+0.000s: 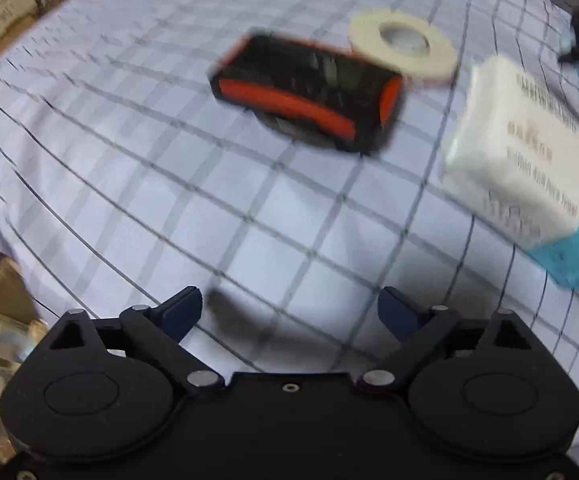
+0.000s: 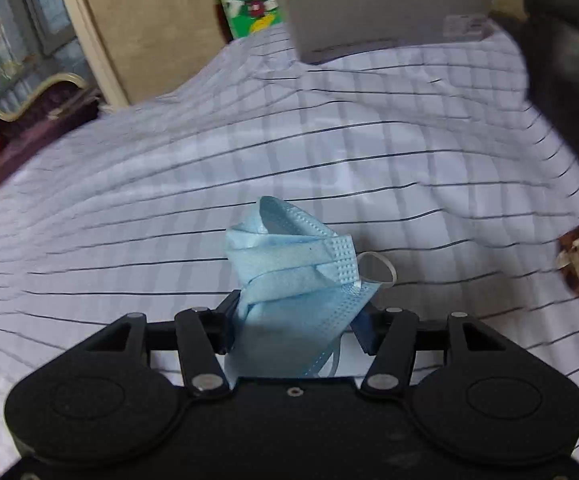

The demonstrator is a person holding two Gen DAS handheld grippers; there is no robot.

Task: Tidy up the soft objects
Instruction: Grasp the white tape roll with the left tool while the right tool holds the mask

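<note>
- The right gripper [image 2: 297, 316] is clamped on a crumpled blue face mask [image 2: 293, 280], lifted over the checked bedsheet [image 2: 329, 152].
- Ahead on the sheet sits a white open box [image 2: 385, 16]; a dark blurred shape fills the right edge.
- The left gripper [image 1: 289, 312] hangs spread wide with nothing between its fingers.
- Beyond it lie a black-and-orange case [image 1: 309, 88], a white tape ring [image 1: 401, 44] just behind, and a white tissue pack [image 1: 517, 148] resting on a blue cloth [image 1: 569, 260].

Pale blue face mask [image 2: 293, 276], lavender checked cloth [image 1: 249, 208], black-and-orange case [image 1: 309, 92], seemingly cream tape ring [image 1: 403, 46]
</note>
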